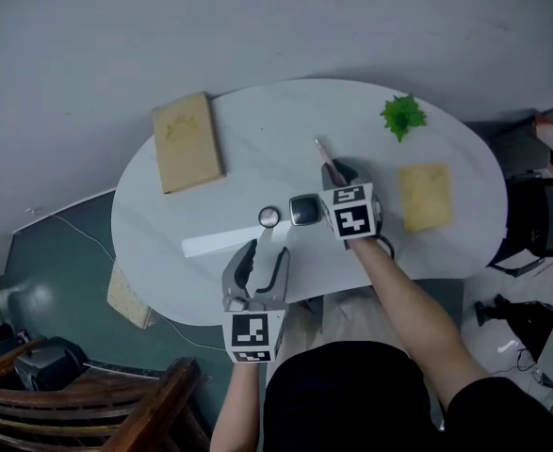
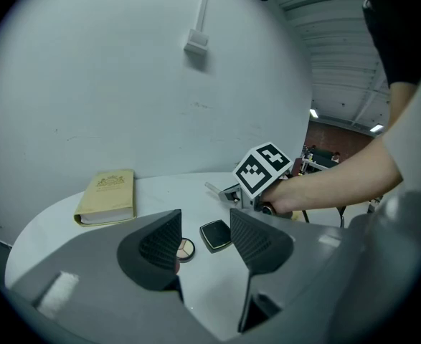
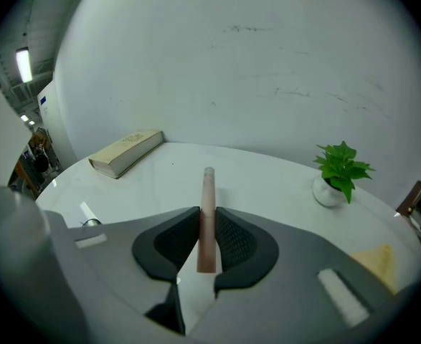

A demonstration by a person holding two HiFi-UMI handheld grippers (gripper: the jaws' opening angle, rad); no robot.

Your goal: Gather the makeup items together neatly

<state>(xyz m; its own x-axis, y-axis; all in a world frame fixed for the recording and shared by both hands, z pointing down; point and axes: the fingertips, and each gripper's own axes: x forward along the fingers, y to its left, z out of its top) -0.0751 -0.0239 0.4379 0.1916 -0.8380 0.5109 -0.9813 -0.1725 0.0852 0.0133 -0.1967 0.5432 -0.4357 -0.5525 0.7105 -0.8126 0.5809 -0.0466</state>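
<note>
Spanning most of the head view is the white oval table (image 1: 257,130); a tan book (image 1: 187,141) lies on its far left, a yellow cloth (image 1: 424,196) on its right, and a small potted plant (image 1: 403,117) stands beyond the cloth; none of these belongs to the gathering.

Next in size come the tongs; the left gripper (image 1: 261,262) hovers at the near edge, jaws spread wide with nothing between them, aimed at the makeup; the right gripper (image 3: 208,215) sits just right of the compacts, its pads pinching a slim pink makeup stick (image 3: 208,181) near its rear end, so most of the stick juts forward; whether the stick is clear of the table I cannot tell.

Smaller again, a black square compact (image 1: 304,210) and a round eyeshadow palette (image 1: 269,217) lie side by side at the middle front, close but apart; a white strip (image 1: 221,243) lies near them on the left.

The step in hand looks like bringing the stick over to those two; done well, it travels low so the long free end does not swing; it is turned parallel to the compact's edge and set just beside it; it should rest flat before the pads part, since a round stick is likely to roll.
</note>
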